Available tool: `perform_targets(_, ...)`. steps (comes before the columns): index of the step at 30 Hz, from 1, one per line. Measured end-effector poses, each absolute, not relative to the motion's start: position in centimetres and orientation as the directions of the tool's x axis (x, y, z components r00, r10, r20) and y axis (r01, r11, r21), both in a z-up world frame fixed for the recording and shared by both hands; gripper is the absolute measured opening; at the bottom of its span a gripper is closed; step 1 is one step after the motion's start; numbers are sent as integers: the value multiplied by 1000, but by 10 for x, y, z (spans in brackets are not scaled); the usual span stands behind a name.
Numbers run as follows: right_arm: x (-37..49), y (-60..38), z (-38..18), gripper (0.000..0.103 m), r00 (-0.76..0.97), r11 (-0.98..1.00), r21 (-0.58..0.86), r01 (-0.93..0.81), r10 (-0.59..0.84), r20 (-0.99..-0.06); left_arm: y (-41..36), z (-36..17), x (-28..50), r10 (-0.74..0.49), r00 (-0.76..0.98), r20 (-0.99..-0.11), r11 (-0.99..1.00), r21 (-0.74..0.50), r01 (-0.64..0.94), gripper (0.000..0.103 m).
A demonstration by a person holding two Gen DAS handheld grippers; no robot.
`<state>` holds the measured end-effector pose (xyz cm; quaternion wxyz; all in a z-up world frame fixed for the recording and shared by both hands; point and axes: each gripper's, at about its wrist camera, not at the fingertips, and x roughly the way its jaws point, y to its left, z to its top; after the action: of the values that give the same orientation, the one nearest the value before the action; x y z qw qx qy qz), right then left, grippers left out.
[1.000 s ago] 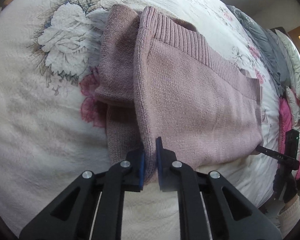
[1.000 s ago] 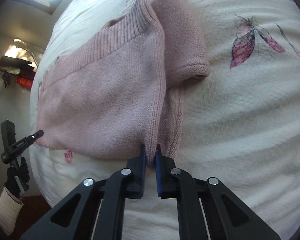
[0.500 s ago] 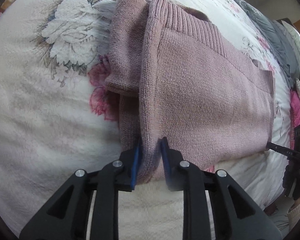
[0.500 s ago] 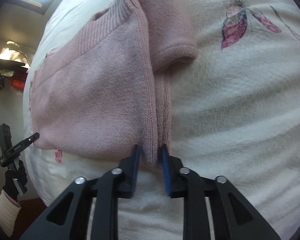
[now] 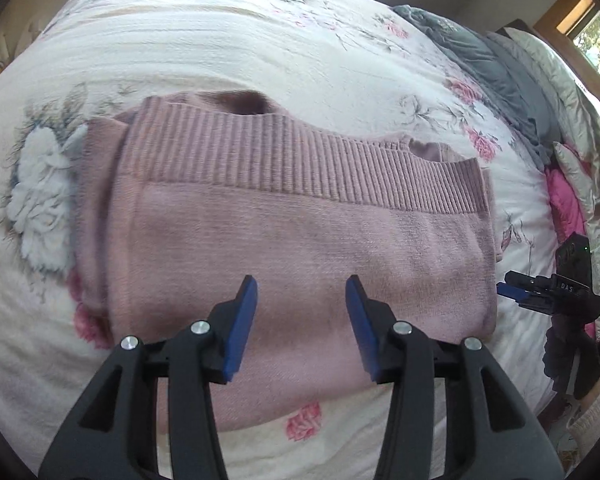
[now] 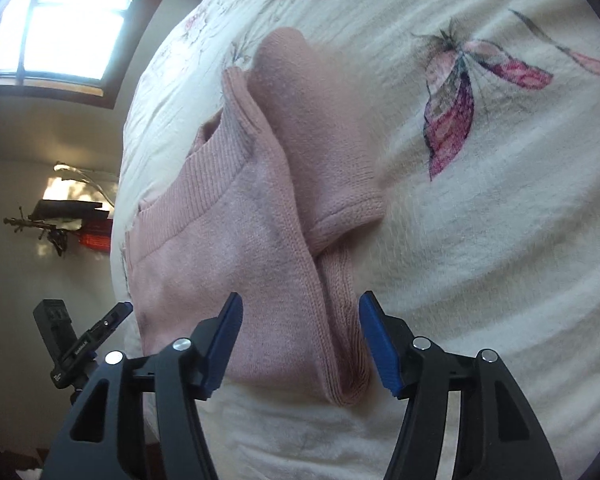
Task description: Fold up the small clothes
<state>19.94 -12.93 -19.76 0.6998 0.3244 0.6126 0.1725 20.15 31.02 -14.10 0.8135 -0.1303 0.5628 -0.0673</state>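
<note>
Folded pink knit sweater [image 5: 300, 240], frame centre, on my floral bedspread [image 5: 260, 40]; my left gripper [image 5: 302, 312] and right gripper [image 6: 300, 332] both spread apart, empty.

So it's a bed [image 5: 260, 40] with a cream floral cover, roses and a butterfly printed on it. A folded pink sweater [image 5: 300, 232] lies flat in the middle of the left cam, ribbed band along the top, a sleeve tucked under at 9 o'clock. Over at 2 o'clock a grey blanket [image 5: 480, 60] and some pink bedding [image 5: 568, 200] are heaped at the bed's edge.
</note>
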Motion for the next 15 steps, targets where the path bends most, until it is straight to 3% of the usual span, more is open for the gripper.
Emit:
perform_targets(9,224,-126,-236,61,173,626,756,189,737,-654,299,-184,236,-247,288,-925,953,-285,-98,46)
perform_targets(15,231,-118,-240,43,167,653,739,166,719,-674,302,-188,239,-260,278,-925,949,-298,-102,46)
